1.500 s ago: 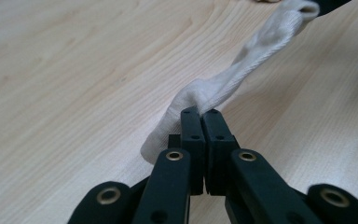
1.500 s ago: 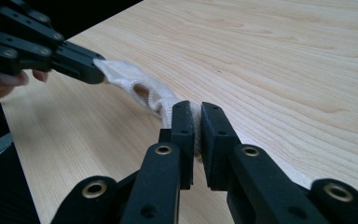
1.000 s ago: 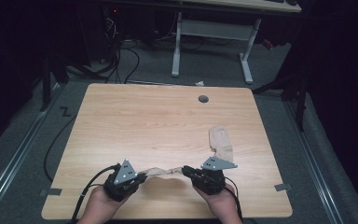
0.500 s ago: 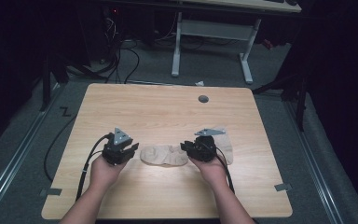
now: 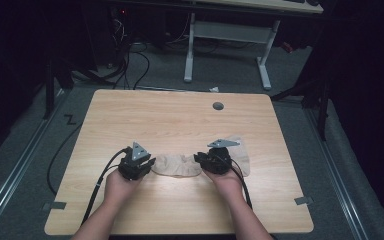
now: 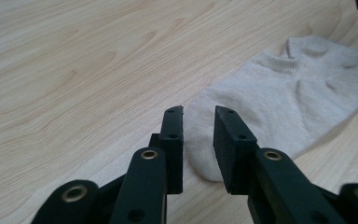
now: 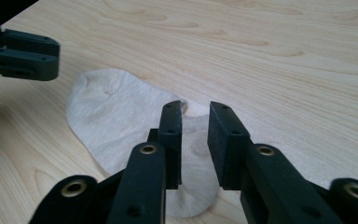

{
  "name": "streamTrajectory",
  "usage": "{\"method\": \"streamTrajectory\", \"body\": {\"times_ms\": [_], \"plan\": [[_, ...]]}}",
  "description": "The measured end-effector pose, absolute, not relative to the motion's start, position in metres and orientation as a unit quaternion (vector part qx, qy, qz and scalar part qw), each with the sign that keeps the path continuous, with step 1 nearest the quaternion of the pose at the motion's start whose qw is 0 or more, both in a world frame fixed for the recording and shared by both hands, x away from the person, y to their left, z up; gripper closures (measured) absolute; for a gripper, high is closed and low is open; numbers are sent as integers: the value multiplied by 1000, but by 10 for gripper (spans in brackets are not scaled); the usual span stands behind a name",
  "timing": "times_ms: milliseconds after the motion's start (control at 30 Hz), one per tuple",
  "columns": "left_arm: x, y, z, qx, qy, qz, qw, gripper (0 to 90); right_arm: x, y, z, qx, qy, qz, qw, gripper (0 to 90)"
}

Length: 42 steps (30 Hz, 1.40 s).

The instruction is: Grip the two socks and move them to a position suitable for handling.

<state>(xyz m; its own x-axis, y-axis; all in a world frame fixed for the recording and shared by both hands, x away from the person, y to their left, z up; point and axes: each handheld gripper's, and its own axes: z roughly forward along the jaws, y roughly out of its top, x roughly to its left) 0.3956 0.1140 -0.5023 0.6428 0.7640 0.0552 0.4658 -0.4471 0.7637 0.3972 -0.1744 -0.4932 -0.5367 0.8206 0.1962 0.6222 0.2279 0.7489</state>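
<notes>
Now both hands sit low at the near half of the wooden table (image 5: 130,115), one tool at each end of a pale beige sock (image 5: 177,165) lying flat between them, crosswise. Left gripper (image 6: 199,122): jaws parted, having just been closing a little, with the sock's rounded end lying between and under the tips; pads do not press it, so nothing is gripped. Right gripper (image 7: 195,119): same story, jaws parted and just closing somewhat, hovering over the sock's other end, fabric visible in the gap but not pinched. From above, a second patch of similar pale fabric (image 5: 240,152) shows just past the right gripper, partly hidden by it; whether it is a second sock or more of the same piece, cannot tell. Judgement: the step in hand looks like laying the sock out and letting go of it, or setting up a fresh pinch at each end; it reads as the middle of the job rather than its close. Next move likely calls for lowering each pair of tips onto the cloth edge and nipping only the top layer, without dragging the sock across the wood. No brand, label or writing readable on sock, grippers or table; a zigzag mark (image 5: 70,120) lies on the floor left of the table.
</notes>
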Motion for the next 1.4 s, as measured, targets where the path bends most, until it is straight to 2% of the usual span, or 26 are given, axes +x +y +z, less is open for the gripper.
{"method": "streamTrajectory", "body": {"times_ms": [167, 367, 567, 833, 1033, 1400], "plan": [[405, 109, -515, 835, 376, 190, 353, 805, 397, -168, -503, 452, 792, 386, 140, 900], [404, 105, -525, 851, 361, 198, 326, 888, 397, -157, -523, 435, 820, 342, 144, 900], [391, 108, -524, 858, 353, 174, 329, 887, 387, -156, -524, 418, 830, 339, 147, 898], [347, 107, -520, 881, 311, 151, 323, 878, 351, -169, -524, 403, 836, 341, 147, 884], [308, 103, -519, 898, 267, 160, 313, 868, 320, -176, -525, 384, 843, 350, 137, 876], [304, 107, -519, 895, 273, 147, 320, 861, 305, -174, -525, 383, 844, 350, 136, 873]]}}
